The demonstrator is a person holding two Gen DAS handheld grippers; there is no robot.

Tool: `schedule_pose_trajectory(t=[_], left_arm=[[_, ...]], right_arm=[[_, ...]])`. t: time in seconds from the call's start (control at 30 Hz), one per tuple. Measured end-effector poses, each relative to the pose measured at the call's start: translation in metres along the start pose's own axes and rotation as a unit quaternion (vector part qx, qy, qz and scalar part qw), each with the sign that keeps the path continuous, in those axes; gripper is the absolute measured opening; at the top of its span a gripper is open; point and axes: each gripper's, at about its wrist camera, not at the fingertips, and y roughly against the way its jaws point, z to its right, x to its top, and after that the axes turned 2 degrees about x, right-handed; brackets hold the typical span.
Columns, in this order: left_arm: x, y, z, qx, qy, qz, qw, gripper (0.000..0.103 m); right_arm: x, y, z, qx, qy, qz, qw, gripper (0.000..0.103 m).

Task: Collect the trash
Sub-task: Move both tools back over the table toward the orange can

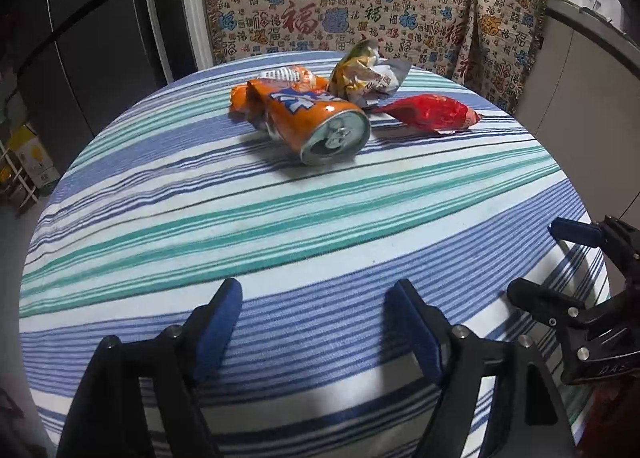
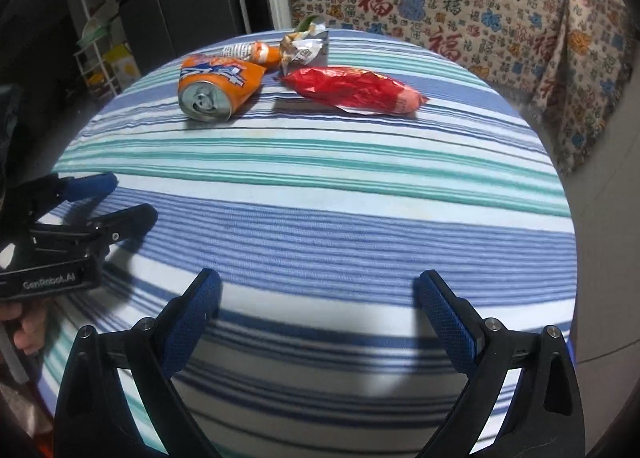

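A: Quick pass. Left gripper (image 1: 314, 294)?
B: Jaws wide apart, nothing between them, hanging over the near blue stripes of the striped tablecloth (image 1: 168, 193).
A: Right gripper (image 2: 318, 288)?
B: Same, spread wide and empty, over the near side of the cloth. Each gripper shows at the edge of the other's view, so they sit side by side.
A: Trash location?
B: All clustered at the far side of the round table. Crushed orange soda can (image 1: 320, 121) lies on its side, opened top facing the cameras. Orange wrapper (image 1: 288, 77) just behind it, touching. Crumpled yellow-and-silver wrapper (image 1: 366, 75) behind and to the right, close to the can. Red snack packet (image 1: 430, 113) lies flat to the can's right, a small gap between.
A: Any contact with grippers?
B: None, trash is well apart from both.
A: Background?
B: Patterned cloth with red characters (image 1: 360, 5) draped behind the table.
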Motion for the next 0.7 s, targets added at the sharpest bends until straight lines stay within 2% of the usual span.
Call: schedule_pose_trajectory(t=[0.1,0.2,0.27,0.33,0.4,0.47,0.57,0.7], left_arm=[[0.007,-0.005,0.003,-0.002,-0.002,-0.002,1.0,0.086],[0.011,-0.01,0.006,-0.005,-0.001,-0.002,1.0,0.086],[0.015,-0.01,0.003,-0.021,0.009,0.001,0.9997,0.086],[0.025,-0.001,-0.005,-0.049,0.033,0.023,0.998,0.086],[0.041,0.012,-0.015,-0.074,0.062,0.055,0.9938,0.086],[0.061,0.012,-0.02,-0.085,0.076,0.059,0.9917,0.086],[0.087,-0.003,-0.019,-0.073,0.077,0.051,0.993,0.086],[0.107,-0.037,-0.012,-0.037,0.071,0.012,0.9967,0.086]], right_arm=[[0.003,-0.007,-0.004,-0.018,0.009,0.001,1.0,0.102],[0.005,-0.009,-0.001,-0.019,0.004,0.003,1.0,0.103],[0.006,-0.01,0.0,-0.019,0.002,0.004,1.0,0.103],[0.005,-0.009,-0.001,-0.02,0.002,0.006,1.0,0.103],[0.005,-0.009,-0.001,-0.022,0.002,0.007,1.0,0.103],[0.006,-0.01,-0.001,-0.024,0.003,0.007,1.0,0.103],[0.005,-0.009,-0.002,-0.026,0.004,0.007,1.0,0.102],[0.005,-0.009,-0.001,-0.026,0.005,0.008,1.0,0.102]])
